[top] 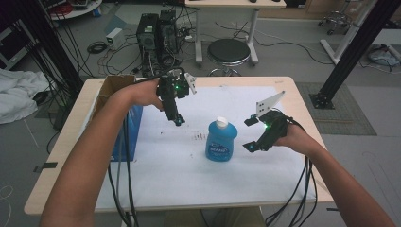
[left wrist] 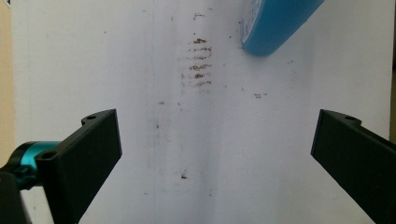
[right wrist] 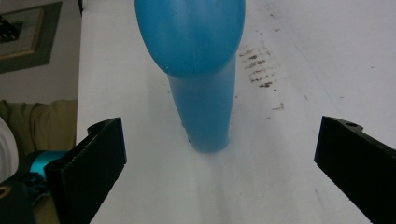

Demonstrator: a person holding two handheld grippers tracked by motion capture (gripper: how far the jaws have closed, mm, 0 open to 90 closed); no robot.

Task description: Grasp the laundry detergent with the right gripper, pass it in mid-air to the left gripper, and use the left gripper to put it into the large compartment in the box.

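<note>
A blue bottle [top: 221,141] with a white cap stands upright on the white sheet [top: 189,175] near the table's middle. My left gripper [top: 178,119] hangs above the sheet to the bottle's left, open, jaws pointing down at brown smudges [left wrist: 199,63]; the bottle's base [left wrist: 273,25] shows at the top of the left gripper view. My right gripper [top: 251,134] sits just right of the bottle, open and empty. In the right gripper view the bottle [right wrist: 201,79] stands ahead of the wide-apart jaws.
A cardboard box [top: 113,87] with a blue side sits at the table's left edge. Cables trail from both grippers over the near edge. A black stool [top: 229,51] and computer towers [top: 156,33] stand beyond the far edge.
</note>
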